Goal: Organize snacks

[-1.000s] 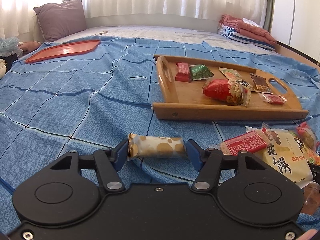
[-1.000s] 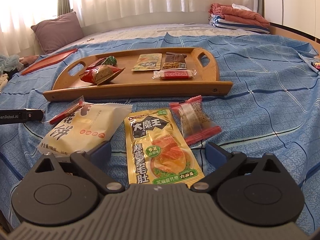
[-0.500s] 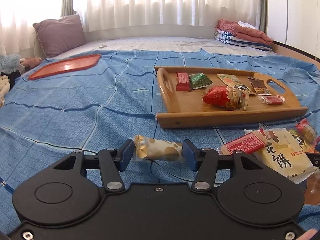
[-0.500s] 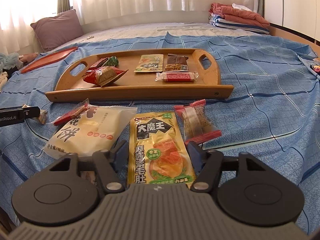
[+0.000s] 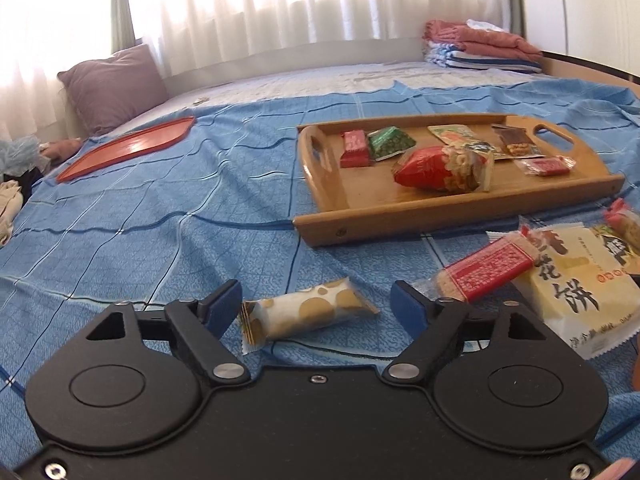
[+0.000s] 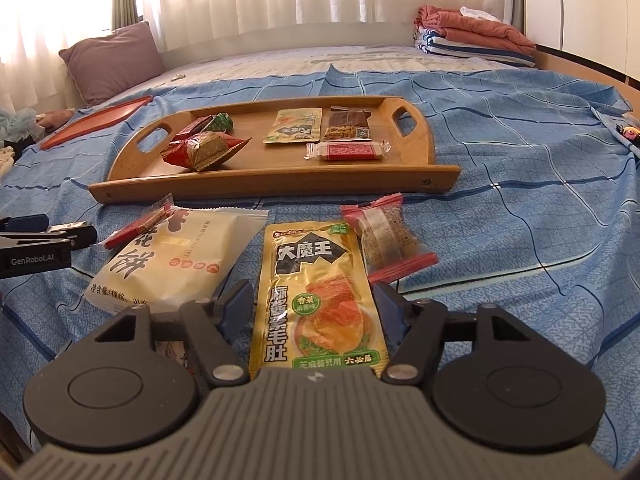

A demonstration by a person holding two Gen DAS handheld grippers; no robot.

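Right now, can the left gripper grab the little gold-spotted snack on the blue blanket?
Probably yes. The left gripper is open, with the gold-spotted snack lying loose between its fingers, and nothing blocks it.

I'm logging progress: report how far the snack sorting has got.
Done: six snacks lie in the wooden tray. In hand: nothing lifted; the open left gripper straddles the gold-dotted bar, the right gripper flanks the yellow pouch. Left: those, plus the white pastry pack, red bar and red-ended cake on the bedspread.
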